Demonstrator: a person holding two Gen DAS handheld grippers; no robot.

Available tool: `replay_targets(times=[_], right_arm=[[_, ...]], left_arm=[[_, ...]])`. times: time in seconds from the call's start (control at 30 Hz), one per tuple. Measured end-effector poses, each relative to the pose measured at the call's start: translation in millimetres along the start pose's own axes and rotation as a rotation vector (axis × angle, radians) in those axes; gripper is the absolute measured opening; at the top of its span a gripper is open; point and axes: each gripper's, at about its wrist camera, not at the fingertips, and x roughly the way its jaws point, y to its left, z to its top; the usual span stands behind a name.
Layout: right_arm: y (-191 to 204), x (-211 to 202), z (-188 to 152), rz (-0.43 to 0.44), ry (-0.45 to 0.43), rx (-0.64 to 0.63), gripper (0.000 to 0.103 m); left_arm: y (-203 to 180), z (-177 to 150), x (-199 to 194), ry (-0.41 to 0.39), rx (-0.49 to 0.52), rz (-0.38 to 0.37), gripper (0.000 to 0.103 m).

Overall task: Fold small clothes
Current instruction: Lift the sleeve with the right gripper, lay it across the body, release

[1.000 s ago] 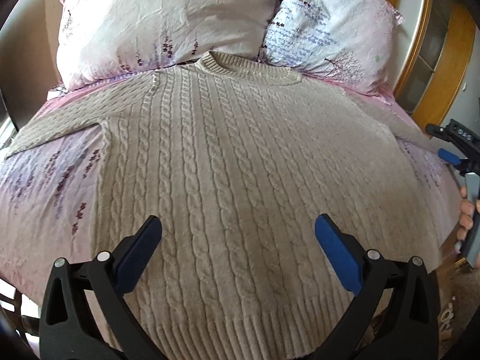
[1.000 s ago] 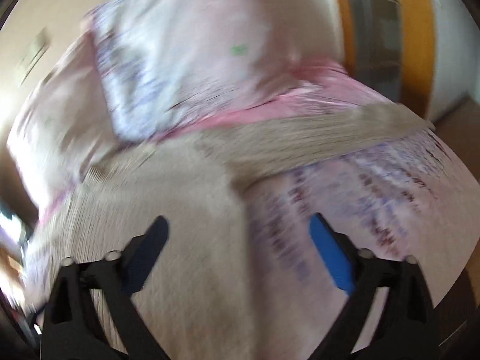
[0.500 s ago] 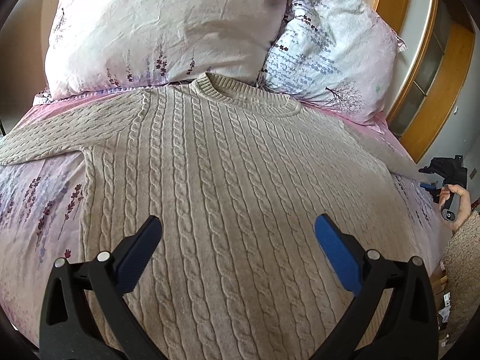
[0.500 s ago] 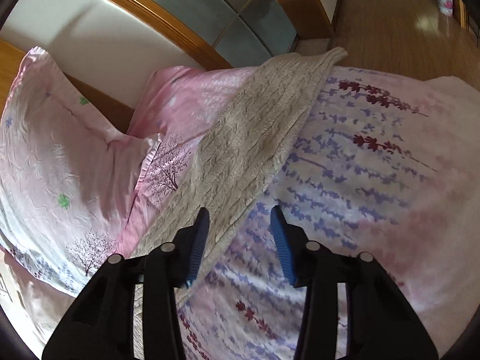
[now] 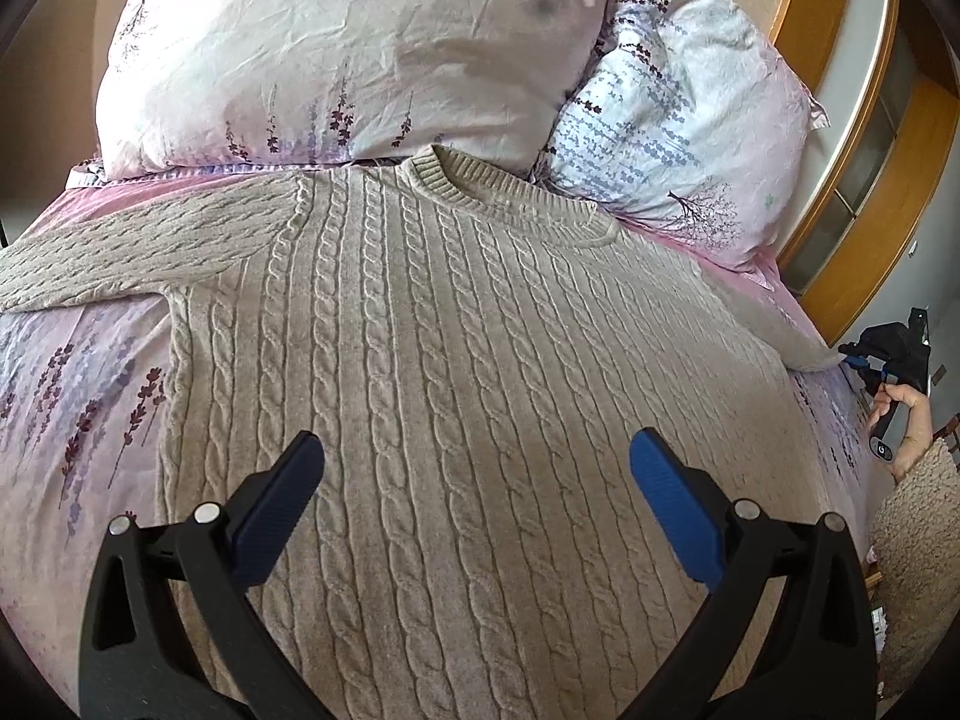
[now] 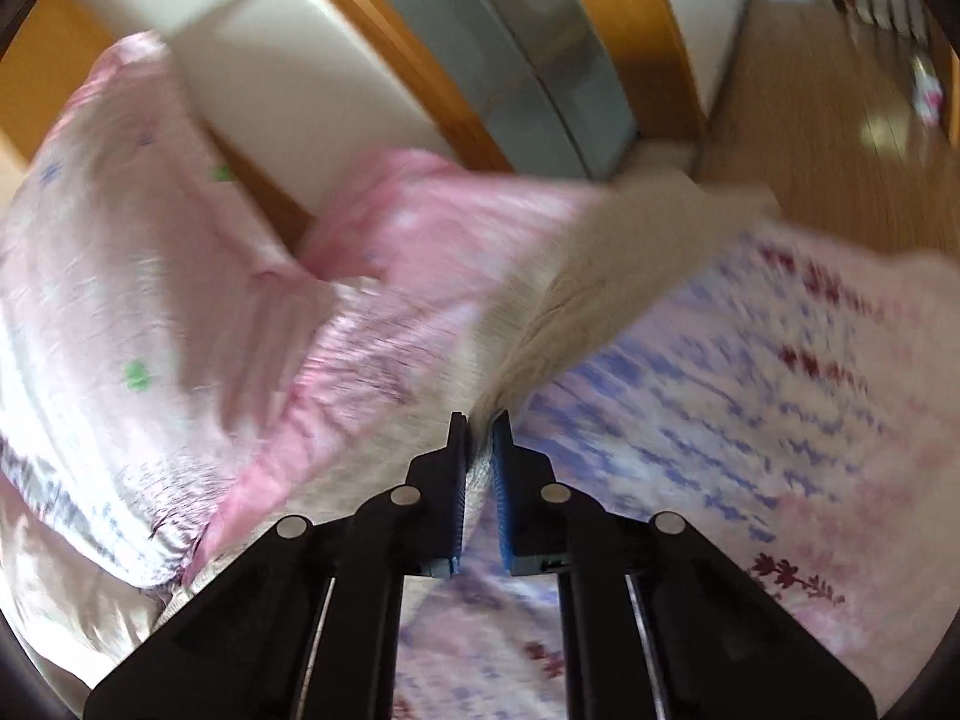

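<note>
Right wrist: right claw [image 6: 478, 420] clenched on sweater sleeve [image 6: 606, 276] edge; left claw [image 5: 477, 468] released.

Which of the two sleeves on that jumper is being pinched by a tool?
The sleeve running off toward the wooden door, clamped by the right gripper; the other sleeve lies flat and untouched.

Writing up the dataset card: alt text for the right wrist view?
Blurred fisheye view: the right gripper is shut on the beige sweater's sleeve, which lies across a floral bedsheet. A pink pillow sits left.
</note>
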Motion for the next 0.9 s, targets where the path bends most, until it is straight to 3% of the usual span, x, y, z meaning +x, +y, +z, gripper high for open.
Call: replay_targets(times=[0.07,0.1,0.2,0.27,0.33,0.4,0.5,0.6,0.7,0.9], right_arm=[[22,-10,0,0.036,-0.032,-0.061,0.008],[39,-18,-2,0.078,-0.052,-0.112,0.003],[93,-37,-20,0.191,-0.09,-0.288,0.003],[129,-43,-42,0.253,-0.077,-0.407,0.003],[147,-34,-57,0.228,-0.016,-0.436,0.004],[138,-23,-56,0.179,0.034,-0.373,0.009],[96,-6,-46,0.086,0.091,-0.209,0.039],[40,-1,-34,-0.007,0.122,-0.06,0.041],[1,6,-27,-0.044,0.147,0.056,0.042],[-8,25,-11,-0.03,0.141,0.107,0.042]], left_arm=[[3,1,-3,-0.018,-0.001,0.011,0.101],[4,2,-4,-0.023,-0.002,0.015,0.101],[9,3,-7,-0.036,-0.013,0.01,0.101],[11,4,-10,-0.045,-0.026,0.013,0.101],[14,4,-12,-0.046,-0.035,0.012,0.101],[18,2,-16,-0.048,-0.044,0.01,0.101],[25,0,-21,-0.06,-0.043,0.019,0.101],[31,2,-20,-0.061,-0.055,0.029,0.101],[34,5,-14,-0.045,-0.079,0.011,0.101],[27,3,-10,-0.036,-0.049,0.009,0.101]])
